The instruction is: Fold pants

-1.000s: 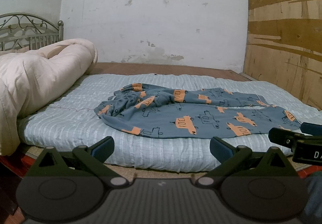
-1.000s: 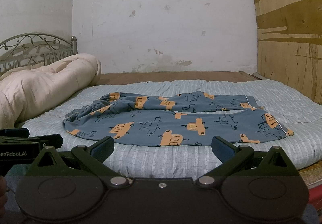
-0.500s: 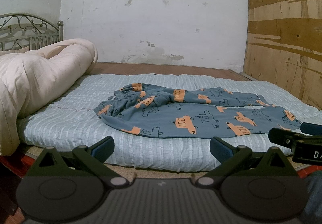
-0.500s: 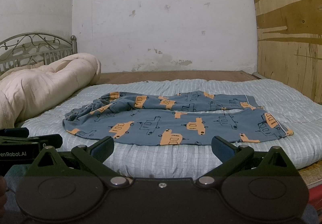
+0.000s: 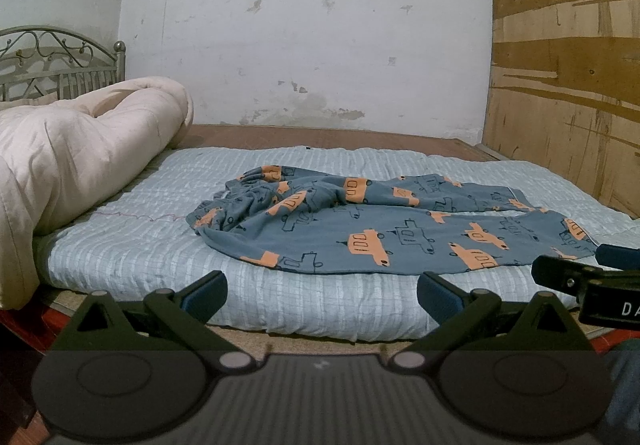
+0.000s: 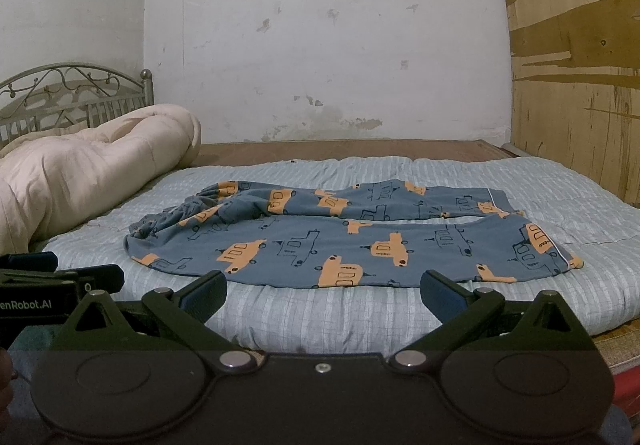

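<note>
While the pants (image 6: 340, 241) lie spread across the pale blue mattress (image 6: 360, 309), legs toward the right and bunched waist toward the left, both claws hover short of its near edge, apart from the cloth. The left claw (image 5: 322, 295) is spread wide and empty; so is the right claw (image 6: 323, 295). Only the right wrist view shows the near leg's cuff (image 6: 560, 249) whole; the left wrist view shows the red thread (image 5: 136, 216) beside the cream quilt (image 5: 80, 149).

left gripper (image 5: 322, 295): black linkages, blue pads, silver rivets | right gripper (image 6: 324, 295): same, white lettering on side
</note>
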